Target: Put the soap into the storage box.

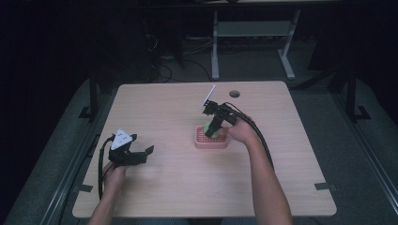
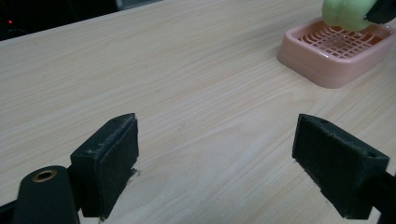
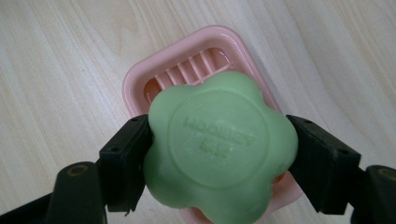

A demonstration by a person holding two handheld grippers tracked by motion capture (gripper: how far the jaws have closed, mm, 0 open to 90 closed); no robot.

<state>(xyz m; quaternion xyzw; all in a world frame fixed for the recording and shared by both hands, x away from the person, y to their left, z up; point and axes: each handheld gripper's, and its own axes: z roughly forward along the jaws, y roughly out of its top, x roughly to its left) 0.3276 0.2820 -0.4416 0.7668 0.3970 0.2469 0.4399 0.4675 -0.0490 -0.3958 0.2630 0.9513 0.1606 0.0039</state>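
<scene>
Nearest the person, the left gripper (image 1: pixel 141 154) is held low over bare table (image 1: pixel 178 183), its jaws spread wide with nothing between them, well apart from the work. Farther out, near the middle of the table, the right gripper (image 3: pixel 219 154) is pinched on a green flower-shaped soap bar (image 3: pixel 219 149), which is held just above a pink slatted soap dish (image 3: pixel 140 79); whether the bar already touches the slats cannot be told. The bar is taken across its width, one pad seated against each opposite side, with the embossed face turned toward the camera. It is judged to be a stiff, fairly dense block, modest in weight, with a smooth waxy skin that is likely to slide under a light squeeze. The scalloped rim is thought the best place for a hold, since the pads can be lodged in the hollows between lobes rather than on the rounded crests. Hard clamping is best avoided, as dents could be left in the surface. The dish looks like light plastic, easily nudged across the wood if it is bumped.
</scene>
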